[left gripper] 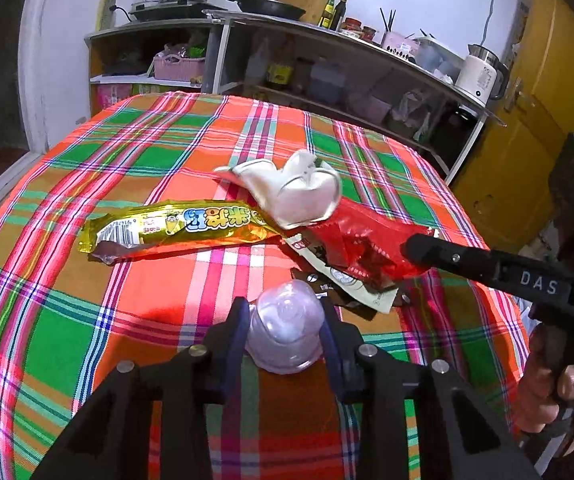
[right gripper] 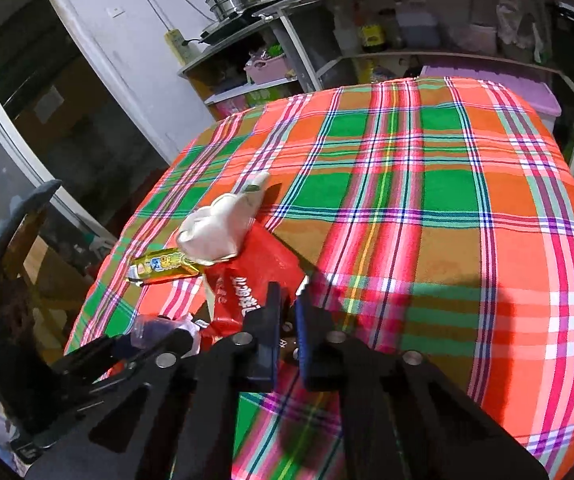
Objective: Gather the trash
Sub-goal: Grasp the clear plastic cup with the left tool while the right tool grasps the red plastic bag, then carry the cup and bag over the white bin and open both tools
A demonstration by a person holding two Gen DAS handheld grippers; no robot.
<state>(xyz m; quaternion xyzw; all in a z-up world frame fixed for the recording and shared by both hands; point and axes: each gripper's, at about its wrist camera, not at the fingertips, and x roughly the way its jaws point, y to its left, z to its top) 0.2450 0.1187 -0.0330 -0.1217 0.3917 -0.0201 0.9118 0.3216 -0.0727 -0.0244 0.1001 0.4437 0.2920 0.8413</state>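
Note:
On the plaid tablecloth (left gripper: pixel 87 312) lies a heap of trash: a yellow snack wrapper (left gripper: pixel 175 228), a crumpled white wrapper (left gripper: pixel 299 192), a red wrapper (left gripper: pixel 363 240) and a beige packet (left gripper: pixel 351 284) beneath it. My left gripper (left gripper: pixel 285 316) is shut on a clear pale plastic cup (left gripper: pixel 287 332), its fingers pressing both sides. My right gripper (right gripper: pixel 289 296) is shut, pinching the near edge of the red wrapper (right gripper: pixel 247 280). In the left wrist view the right gripper (left gripper: pixel 409 248) reaches in from the right. The right wrist view shows the cup (right gripper: pixel 153 328) at lower left.
A metal shelf (left gripper: pixel 327 40) with pots, a pan, bottles and a white kettle (left gripper: pixel 481 76) stands behind the table. A yellow door (left gripper: pixel 535 128) is at the right. A wooden chair (right gripper: pixel 19 280) stands at the table's left side. A hand (left gripper: pixel 559 392) grips the right gripper's handle.

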